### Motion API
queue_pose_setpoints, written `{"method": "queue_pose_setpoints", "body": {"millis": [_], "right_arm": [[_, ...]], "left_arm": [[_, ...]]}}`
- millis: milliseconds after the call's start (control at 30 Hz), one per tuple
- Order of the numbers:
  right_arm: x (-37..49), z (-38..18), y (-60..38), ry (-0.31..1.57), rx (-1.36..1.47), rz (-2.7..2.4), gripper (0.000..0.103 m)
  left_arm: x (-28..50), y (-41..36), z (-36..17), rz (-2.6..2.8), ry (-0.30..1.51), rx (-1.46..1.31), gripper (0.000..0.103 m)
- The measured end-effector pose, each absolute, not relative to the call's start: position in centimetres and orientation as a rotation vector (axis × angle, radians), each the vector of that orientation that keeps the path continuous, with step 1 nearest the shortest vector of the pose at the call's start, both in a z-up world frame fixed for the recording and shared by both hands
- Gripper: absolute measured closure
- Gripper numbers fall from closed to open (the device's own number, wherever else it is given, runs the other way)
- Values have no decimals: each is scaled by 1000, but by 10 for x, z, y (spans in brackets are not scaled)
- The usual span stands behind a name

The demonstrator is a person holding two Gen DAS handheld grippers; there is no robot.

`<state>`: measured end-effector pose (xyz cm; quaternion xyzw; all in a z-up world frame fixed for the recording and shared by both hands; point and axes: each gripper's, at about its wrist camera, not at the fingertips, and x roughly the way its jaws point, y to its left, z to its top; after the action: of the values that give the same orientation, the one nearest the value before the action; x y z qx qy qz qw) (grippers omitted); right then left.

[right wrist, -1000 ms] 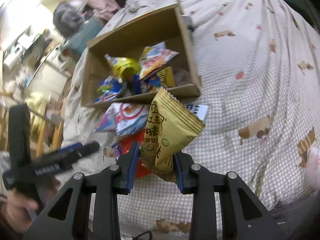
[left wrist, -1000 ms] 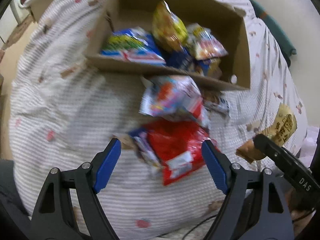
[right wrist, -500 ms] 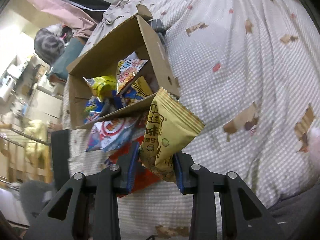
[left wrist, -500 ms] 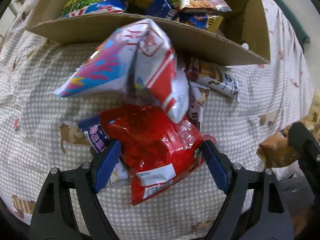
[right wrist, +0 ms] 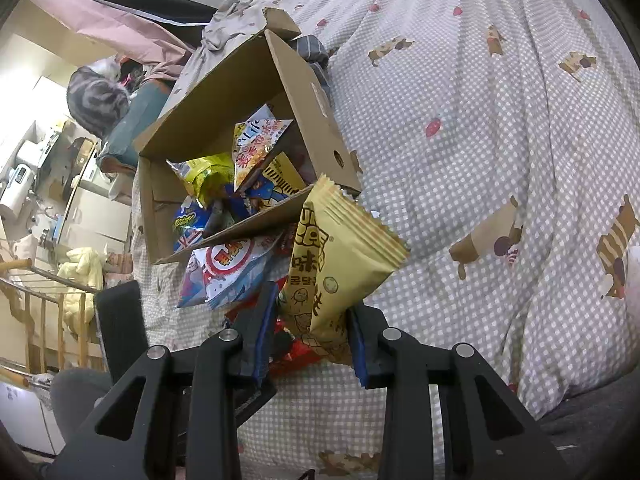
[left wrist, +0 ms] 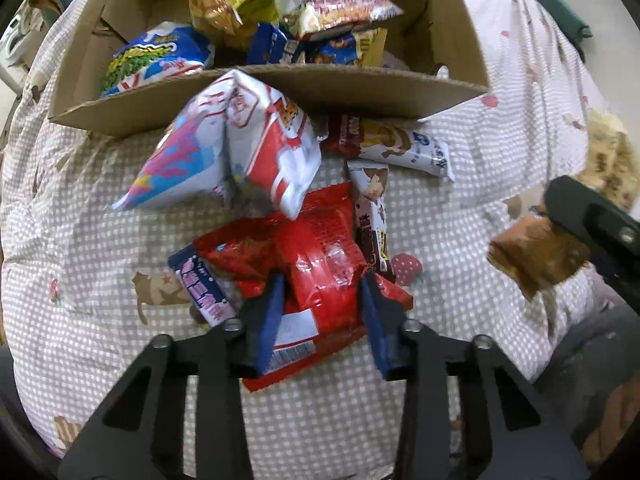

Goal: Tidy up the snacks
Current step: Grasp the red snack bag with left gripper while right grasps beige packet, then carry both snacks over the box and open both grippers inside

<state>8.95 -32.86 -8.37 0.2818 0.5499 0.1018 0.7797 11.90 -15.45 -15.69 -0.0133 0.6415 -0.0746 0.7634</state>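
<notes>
**Both tongs loaded, box next**

Cardboard box (left wrist: 436, 36) sits on the checked bedspread (left wrist: 80, 240), half full of packets. Just outside its near wall lies a loose pile. Left gripper (left wrist: 322, 304) has just been closing and now pinches the red snack bag (left wrist: 316, 264) there. Right gripper (right wrist: 310, 332) clamps the yellow packet (right wrist: 340, 264). Lift straight up, clear the near wall, then release inside.

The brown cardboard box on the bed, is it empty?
No, the brown cardboard box holds several snack bags, among them a yellow crinkly bag and a blue and green bag.
</notes>
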Motion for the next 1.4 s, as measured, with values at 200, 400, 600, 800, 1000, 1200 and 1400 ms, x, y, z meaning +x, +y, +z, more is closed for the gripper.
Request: {"method": "queue_pose_setpoints", "body": {"millis": [200,400,600,800,1000,1200,1400], "right_arm": [[90,-83,-328,1184,609,218,69],[85,-80,-327,1177,609,222,69],[80,-75,-322,1163,600,244,69],[84,-58,-312,1127,557,303,69],[108,-34,-310,1051,536,346,69],[145,-18,-299,1005,474,360,69],[176,-26,-289,986,424,369,69]], "left_arm": [[105,-133,-137,-211,1374,-41,90],[88,-113,-111,-251,1348,-33,91],[77,-85,-80,-238,1286,18,92],[84,-52,-35,-179,1143,8,92],[120,-28,-2,-119,1043,12,91],[163,-23,14,-84,954,57,91],[205,-28,7,-68,909,92,91]]}}
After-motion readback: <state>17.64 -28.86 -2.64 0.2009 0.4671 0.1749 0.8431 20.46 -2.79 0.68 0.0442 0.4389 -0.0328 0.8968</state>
